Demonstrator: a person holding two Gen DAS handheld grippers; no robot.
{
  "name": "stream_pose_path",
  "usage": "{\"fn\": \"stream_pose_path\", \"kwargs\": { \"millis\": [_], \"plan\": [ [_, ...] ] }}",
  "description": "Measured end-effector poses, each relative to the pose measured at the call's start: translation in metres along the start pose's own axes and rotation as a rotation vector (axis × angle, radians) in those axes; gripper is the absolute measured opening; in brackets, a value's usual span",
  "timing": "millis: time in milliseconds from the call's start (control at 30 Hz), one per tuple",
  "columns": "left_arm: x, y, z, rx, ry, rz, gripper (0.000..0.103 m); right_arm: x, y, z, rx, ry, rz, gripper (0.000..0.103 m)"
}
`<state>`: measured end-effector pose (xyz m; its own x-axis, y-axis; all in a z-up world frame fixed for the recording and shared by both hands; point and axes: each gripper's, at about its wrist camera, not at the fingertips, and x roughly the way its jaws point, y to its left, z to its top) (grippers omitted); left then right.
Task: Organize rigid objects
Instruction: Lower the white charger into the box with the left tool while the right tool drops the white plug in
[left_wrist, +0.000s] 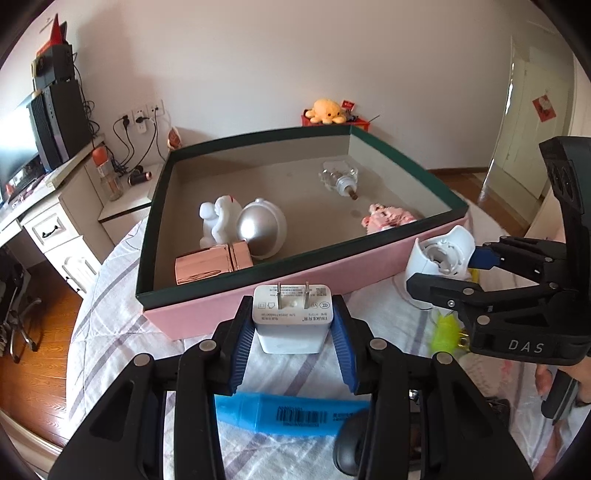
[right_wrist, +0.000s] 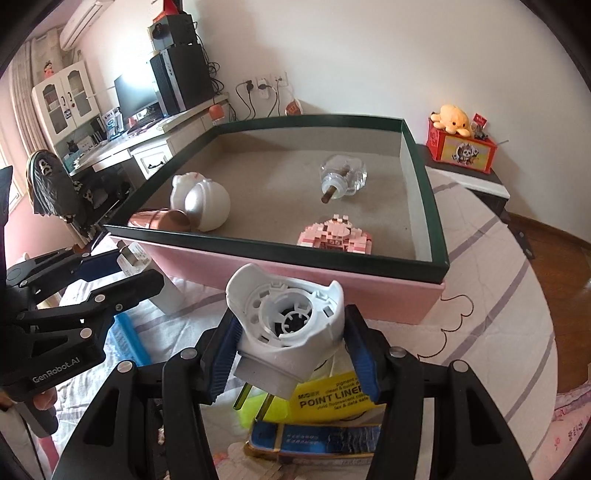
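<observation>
My left gripper (left_wrist: 293, 328) is shut on a white plug adapter (left_wrist: 292, 317), prongs up, just in front of the pink box (left_wrist: 280, 288). My right gripper (right_wrist: 291, 350) is shut on a white plug-in device (right_wrist: 286, 328) with an open round top, also in front of the box (right_wrist: 332, 284). The right gripper (left_wrist: 448, 269) shows in the left wrist view and the left gripper (right_wrist: 122, 273) in the right wrist view. The box holds a white figurine (left_wrist: 218, 221), a silver dome (left_wrist: 260, 227), a rose-gold case (left_wrist: 212, 264), a glass bottle (left_wrist: 340, 179) and a pink brick model (left_wrist: 388, 218).
On the striped bedcover lie a blue highlighter (left_wrist: 291, 413), a yellow highlighter (right_wrist: 328, 398) and a blue-gold packet (right_wrist: 314, 437). A desk with a monitor (right_wrist: 136, 92) stands to the left. A red box with a yellow plush octopus (right_wrist: 456, 118) stands behind.
</observation>
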<state>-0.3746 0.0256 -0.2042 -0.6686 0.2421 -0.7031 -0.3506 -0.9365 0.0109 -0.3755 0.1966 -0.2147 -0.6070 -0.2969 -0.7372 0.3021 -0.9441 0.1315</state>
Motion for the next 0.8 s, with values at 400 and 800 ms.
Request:
{"fn": "stream_pose_path", "kwargs": {
  "millis": [400,800],
  "plan": [
    [-0.050,-0.001,0.039,0.043,-0.125,-0.002,0.041,-0.050,0.023,0.038,-0.084,-0.111,-0.002,0.057],
    [0.014,0.037,0.112,0.036,-0.045,0.041,0.041,-0.001,0.022,0.110,-0.141,-0.053,-0.039,0.057]
  ]
}}
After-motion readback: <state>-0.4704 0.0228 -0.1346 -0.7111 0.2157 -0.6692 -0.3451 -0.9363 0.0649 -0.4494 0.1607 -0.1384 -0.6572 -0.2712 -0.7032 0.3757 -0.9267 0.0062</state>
